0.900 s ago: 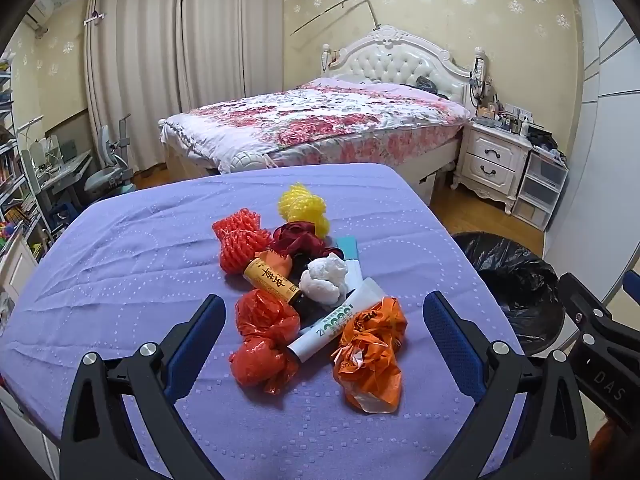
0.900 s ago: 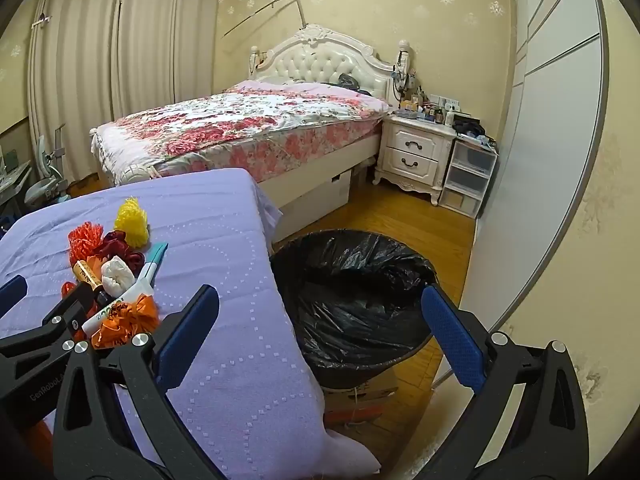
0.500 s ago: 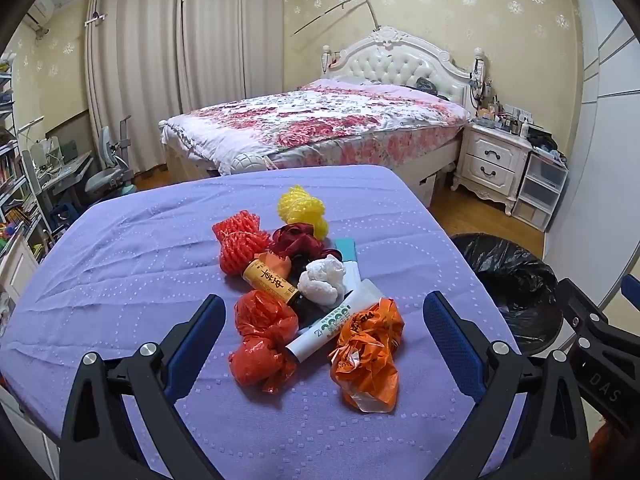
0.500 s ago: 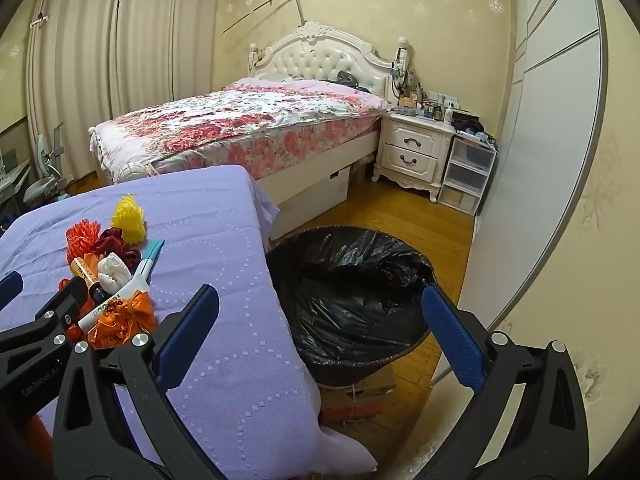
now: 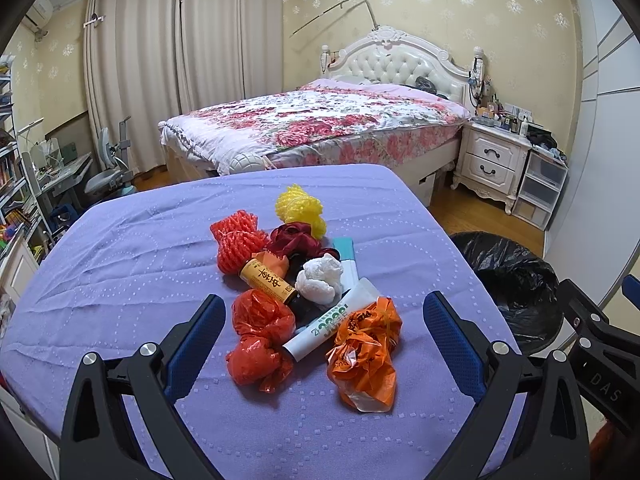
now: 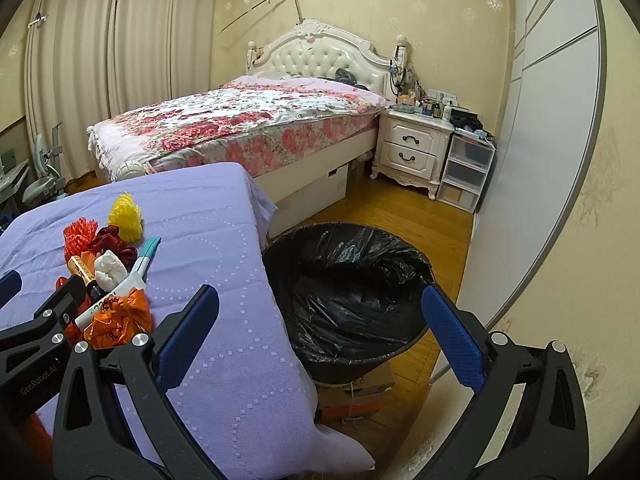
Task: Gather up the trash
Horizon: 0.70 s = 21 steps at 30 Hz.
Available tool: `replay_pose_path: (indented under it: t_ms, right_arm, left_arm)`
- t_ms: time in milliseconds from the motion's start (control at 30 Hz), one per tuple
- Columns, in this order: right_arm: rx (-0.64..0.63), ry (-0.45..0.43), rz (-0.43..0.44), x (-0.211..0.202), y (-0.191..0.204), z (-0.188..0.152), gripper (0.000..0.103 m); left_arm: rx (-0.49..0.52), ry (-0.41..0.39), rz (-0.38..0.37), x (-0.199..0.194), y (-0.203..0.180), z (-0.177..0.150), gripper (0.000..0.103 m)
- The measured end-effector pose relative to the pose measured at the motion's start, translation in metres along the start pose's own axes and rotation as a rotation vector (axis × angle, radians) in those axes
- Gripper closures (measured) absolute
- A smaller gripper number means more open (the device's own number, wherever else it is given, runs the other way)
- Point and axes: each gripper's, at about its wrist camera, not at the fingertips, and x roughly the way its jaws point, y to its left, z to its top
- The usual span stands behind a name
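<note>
A heap of trash lies on the purple-covered table (image 5: 120,264): an orange plastic bag (image 5: 366,354), a red plastic bag (image 5: 260,340), a white tube (image 5: 332,324), a white crumpled wad (image 5: 321,280), a yellow-labelled bottle (image 5: 268,280), orange foam net (image 5: 236,244), yellow foam net (image 5: 298,208) and a dark red ribbon (image 5: 294,238). My left gripper (image 5: 320,344) hovers open just before the two bags, holding nothing. My right gripper (image 6: 320,328) is open and empty over the table's right edge, beside the black-lined bin (image 6: 348,296). The orange bag (image 6: 118,318) shows at the right view's left.
The bin (image 5: 516,284) stands on the wooden floor right of the table. Behind are a bed with a floral cover (image 5: 312,124), a white nightstand (image 5: 492,160) and plastic drawers (image 5: 540,188). A desk and chair (image 5: 104,172) sit far left. A white wardrobe (image 6: 540,120) lines the right.
Both grippers stay wide open and empty. The trash heap sits slightly lower and nearer in the left view; the right view has drifted a little toward the table.
</note>
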Motion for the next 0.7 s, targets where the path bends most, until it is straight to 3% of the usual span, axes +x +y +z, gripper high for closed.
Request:
replay_pose_path:
  t_ms: [700]
  right_arm:
    - [0.004,0.006,-0.002,0.0019,-0.0045,-0.0028,0.004]
  left_arm:
    - [0.002,0.005,0.0,0.0058,0.0006,-0.0034,0.006]
